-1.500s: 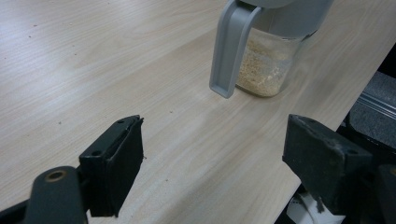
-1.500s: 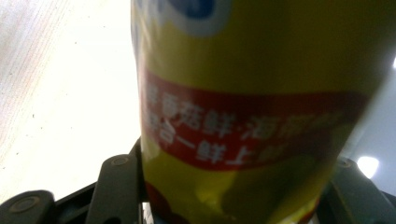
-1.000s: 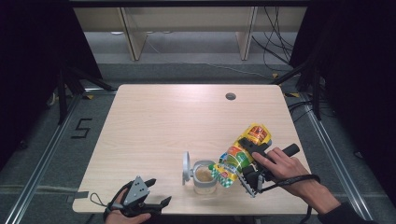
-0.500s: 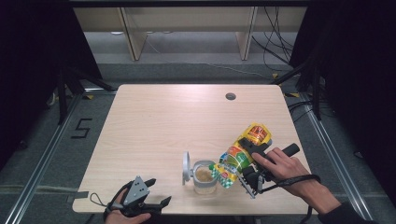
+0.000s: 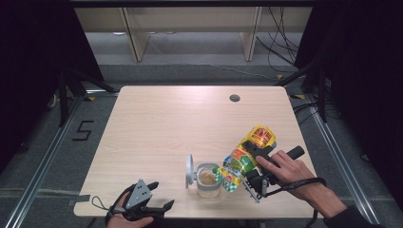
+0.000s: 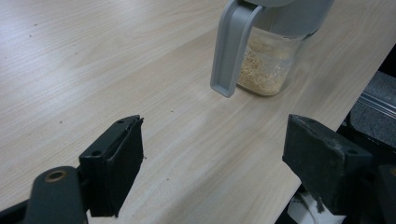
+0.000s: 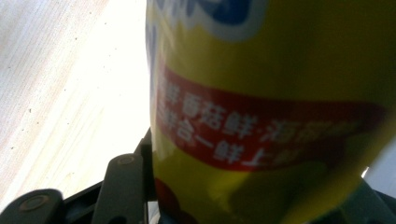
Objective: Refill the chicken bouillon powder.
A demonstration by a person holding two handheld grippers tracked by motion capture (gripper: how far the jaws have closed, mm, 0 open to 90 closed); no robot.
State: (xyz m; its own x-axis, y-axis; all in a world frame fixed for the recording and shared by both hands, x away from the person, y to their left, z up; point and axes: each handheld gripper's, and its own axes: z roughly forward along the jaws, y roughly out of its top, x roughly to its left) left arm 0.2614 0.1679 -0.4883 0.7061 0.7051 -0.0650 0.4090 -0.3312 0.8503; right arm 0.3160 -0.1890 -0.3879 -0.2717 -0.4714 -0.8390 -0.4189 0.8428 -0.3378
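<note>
A clear jar (image 5: pixel 208 179) with tan granules inside stands near the table's front edge; its grey hinged lid (image 5: pixel 189 171) is flipped up on the left side. My right gripper (image 5: pixel 243 167) is shut on a yellow and red pouch (image 5: pixel 244 156), tilted with its lower end at the jar's rim. The pouch (image 7: pixel 266 107) looms close in the right gripper view. At the front left edge my left gripper (image 5: pixel 160 198) rests open with nothing between its jaws. In the left gripper view the jar (image 6: pixel 268 65) and lid (image 6: pixel 231 46) stand ahead of the open left gripper (image 6: pixel 215 172).
The wooden table (image 5: pixel 166 123) has a round cable hole (image 5: pixel 234 98) at the back right. Black frame rails and cables run along the floor around it. A light wooden bench stands beyond the far edge.
</note>
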